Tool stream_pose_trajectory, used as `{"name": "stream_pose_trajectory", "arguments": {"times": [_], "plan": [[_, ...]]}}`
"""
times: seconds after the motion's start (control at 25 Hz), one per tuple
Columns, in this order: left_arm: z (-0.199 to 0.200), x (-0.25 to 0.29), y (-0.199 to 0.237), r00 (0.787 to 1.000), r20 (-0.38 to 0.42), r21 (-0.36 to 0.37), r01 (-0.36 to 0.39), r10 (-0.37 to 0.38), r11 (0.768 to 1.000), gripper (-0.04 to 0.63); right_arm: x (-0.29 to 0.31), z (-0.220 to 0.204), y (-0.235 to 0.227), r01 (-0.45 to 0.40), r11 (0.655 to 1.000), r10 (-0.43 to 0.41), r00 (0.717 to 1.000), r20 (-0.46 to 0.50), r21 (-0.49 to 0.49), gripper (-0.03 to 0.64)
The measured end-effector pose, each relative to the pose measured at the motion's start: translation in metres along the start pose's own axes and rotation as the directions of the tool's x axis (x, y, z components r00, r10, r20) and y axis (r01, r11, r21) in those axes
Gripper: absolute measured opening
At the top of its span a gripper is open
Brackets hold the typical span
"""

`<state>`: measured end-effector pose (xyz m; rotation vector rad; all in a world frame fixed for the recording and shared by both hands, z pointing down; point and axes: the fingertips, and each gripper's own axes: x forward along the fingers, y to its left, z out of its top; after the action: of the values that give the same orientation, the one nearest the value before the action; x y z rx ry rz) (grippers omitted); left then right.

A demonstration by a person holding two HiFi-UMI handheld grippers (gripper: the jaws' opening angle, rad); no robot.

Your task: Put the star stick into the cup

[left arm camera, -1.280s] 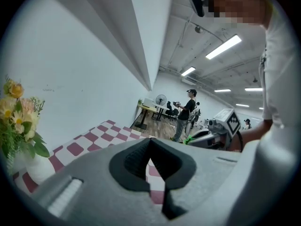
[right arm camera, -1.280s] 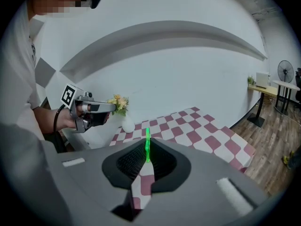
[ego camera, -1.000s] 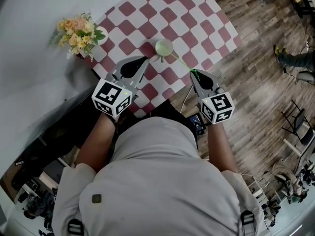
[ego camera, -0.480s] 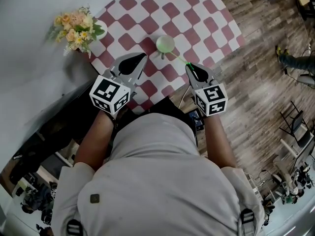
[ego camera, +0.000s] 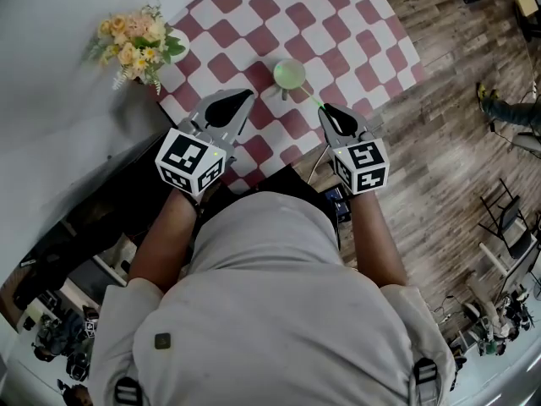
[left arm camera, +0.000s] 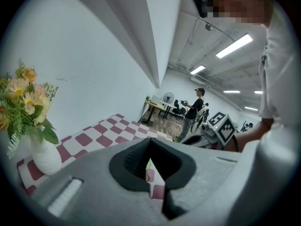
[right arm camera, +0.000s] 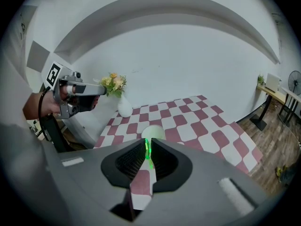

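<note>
A pale green cup [ego camera: 289, 74] stands on the red-and-white checked table [ego camera: 338, 24], toward its near side. My right gripper [ego camera: 325, 110] is shut on a thin green star stick [ego camera: 314, 101], whose free end points at the cup, just short of its rim. In the right gripper view the stick [right arm camera: 147, 150] shows pinched between the pads, with the cup [right arm camera: 153, 132] straight ahead. My left gripper [ego camera: 247, 94] hovers over the table to the left of the cup, shut and holding nothing [left arm camera: 149, 140].
A white vase of yellow and peach flowers [ego camera: 139, 45] stands at the table's left corner. Wooden floor [ego camera: 448, 134] lies to the right of the table. A grey wall [ego camera: 51, 117] runs along the left. A person [left arm camera: 194, 108] stands far back in the room.
My right gripper has moved forward and left with the stick, bringing its tip closer to the cup. The left gripper has hardly moved.
</note>
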<state>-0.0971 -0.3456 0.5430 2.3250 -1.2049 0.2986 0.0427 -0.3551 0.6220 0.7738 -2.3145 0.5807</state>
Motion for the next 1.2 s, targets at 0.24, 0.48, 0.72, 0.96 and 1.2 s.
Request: {"name": "stream_pose_trajectory", "arguments": {"times": [0.24, 0.48, 0.72, 0.96, 1.2], "plan": [[0.004, -0.010, -0.001, 1.000, 0.017, 0.009, 0.000, 0.000, 1.000, 0.005, -0.005, 0.006, 0.002, 0.034, 0.999, -0.034, 0.999, 0.011, -0.014, 0.095], [0.008, -0.028, -0.005, 0.999, 0.038, 0.024, 0.009, -0.010, 1.000, 0.005, -0.016, 0.014, 0.013, 0.064, 0.998, -0.063, 0.997, 0.043, -0.023, 0.100], [0.016, -0.052, -0.010, 0.998, 0.063, 0.049, 0.026, -0.029, 0.998, 0.005, -0.031, 0.027, 0.032, 0.102, 0.994, -0.099, 0.991, 0.088, -0.037, 0.100], [0.023, -0.082, -0.020, 0.994, 0.090, 0.081, 0.051, -0.058, 0.995, 0.005, -0.051, 0.041, 0.059, 0.138, 0.989, -0.130, 0.982, 0.139, -0.048, 0.100], [0.030, -0.108, -0.027, 0.989, 0.113, 0.114, 0.081, -0.094, 0.990, 0.005, -0.067, 0.054, 0.090, 0.158, 0.986, -0.147, 0.970, 0.194, -0.046, 0.098]]}}
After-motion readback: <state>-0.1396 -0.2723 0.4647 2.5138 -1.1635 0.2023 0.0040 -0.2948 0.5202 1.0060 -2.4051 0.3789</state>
